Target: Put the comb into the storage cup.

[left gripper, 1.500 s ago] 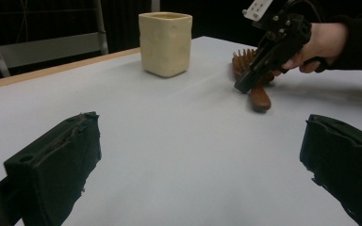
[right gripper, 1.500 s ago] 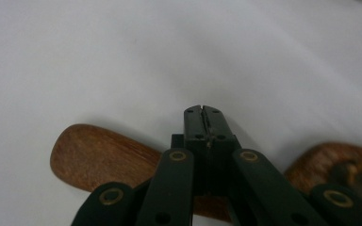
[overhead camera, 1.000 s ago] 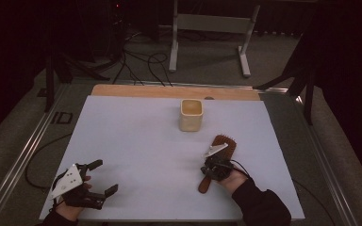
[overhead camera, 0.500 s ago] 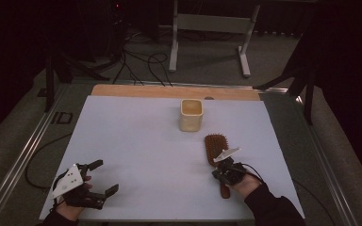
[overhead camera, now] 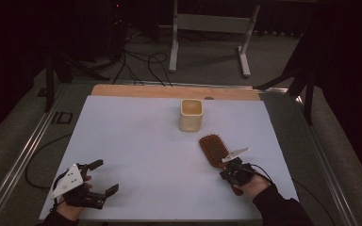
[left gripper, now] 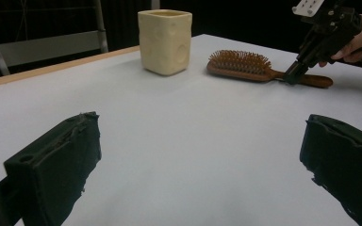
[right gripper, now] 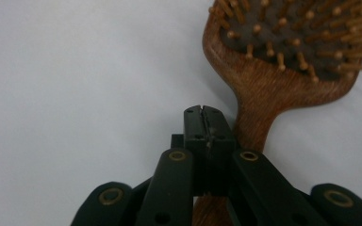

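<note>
Our right tongs (overhead camera: 229, 172) have their jaws pressed flat together with nothing between them, as the right gripper view shows (right gripper: 207, 123); their tips sit right against the left edge of the hairbrush (right gripper: 283, 70) handle, though we cannot tell whether they press on it. In the left gripper view these tongs (left gripper: 293, 74) come down at a slant onto the handle where it narrows behind the head. Our left tongs (overhead camera: 104, 177) lie low near the front left corner of the table (overhead camera: 136, 141), jaws wide apart and holding nothing, well away from everything else.

We count two tongs, one hairbrush (overhead camera: 215, 150) and one cup (overhead camera: 191, 114). The hairbrush lies flat on the right half of the table, bristles up, its head pointing toward the cup and its handle toward our right hand (overhead camera: 252, 183). The cup stands upright near the far middle of the table, apart from the brush; we cannot see into it well enough to tell whether anything is inside.

The brush is brown wood with visible grain, an oval head with a dark pad and pale round-tipped pins. The cup (left gripper: 165, 41) is cream-coloured, squarish with rounded corners and shallow round dimples on its sides. The table is smooth and white, with a wooden strip (overhead camera: 169, 91) along its far edge.
</note>
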A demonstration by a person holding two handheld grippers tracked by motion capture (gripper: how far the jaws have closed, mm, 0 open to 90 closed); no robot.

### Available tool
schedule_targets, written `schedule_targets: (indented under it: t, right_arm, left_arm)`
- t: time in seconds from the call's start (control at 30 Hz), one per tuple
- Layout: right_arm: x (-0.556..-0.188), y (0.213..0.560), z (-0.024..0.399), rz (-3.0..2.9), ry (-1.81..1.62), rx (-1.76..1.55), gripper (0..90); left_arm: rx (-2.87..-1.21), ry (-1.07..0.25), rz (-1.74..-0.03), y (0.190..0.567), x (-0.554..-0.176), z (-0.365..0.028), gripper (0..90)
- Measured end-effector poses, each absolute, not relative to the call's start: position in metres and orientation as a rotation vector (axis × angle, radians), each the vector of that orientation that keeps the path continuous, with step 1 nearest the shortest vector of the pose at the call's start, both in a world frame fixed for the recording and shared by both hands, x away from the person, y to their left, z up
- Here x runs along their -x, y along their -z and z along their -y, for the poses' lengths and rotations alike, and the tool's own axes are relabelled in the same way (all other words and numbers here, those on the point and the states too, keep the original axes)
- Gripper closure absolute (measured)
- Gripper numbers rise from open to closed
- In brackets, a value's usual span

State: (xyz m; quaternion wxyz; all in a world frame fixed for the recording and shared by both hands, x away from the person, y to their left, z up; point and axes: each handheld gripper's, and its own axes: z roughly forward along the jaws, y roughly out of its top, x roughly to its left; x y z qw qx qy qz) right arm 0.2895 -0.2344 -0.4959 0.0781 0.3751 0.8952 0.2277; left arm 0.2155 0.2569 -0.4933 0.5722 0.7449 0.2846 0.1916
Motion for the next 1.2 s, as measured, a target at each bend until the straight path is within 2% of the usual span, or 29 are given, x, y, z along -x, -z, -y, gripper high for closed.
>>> schedule_targets:
  t: [0.6,1.2]
  right_arm:
    - [-0.299,0.498,0.251,-2.608,-0.654,-1.191,89.7]
    - [-0.299,0.464,0.251,-2.620,-0.666,-1.059,88.5]
  left_arm:
    - [-1.749,-0.449,-0.668,0.494,-0.216,-0.257,0.1]
    - [-1.750,-0.448,-0.666,0.494,-0.216,-0.256,0.1]
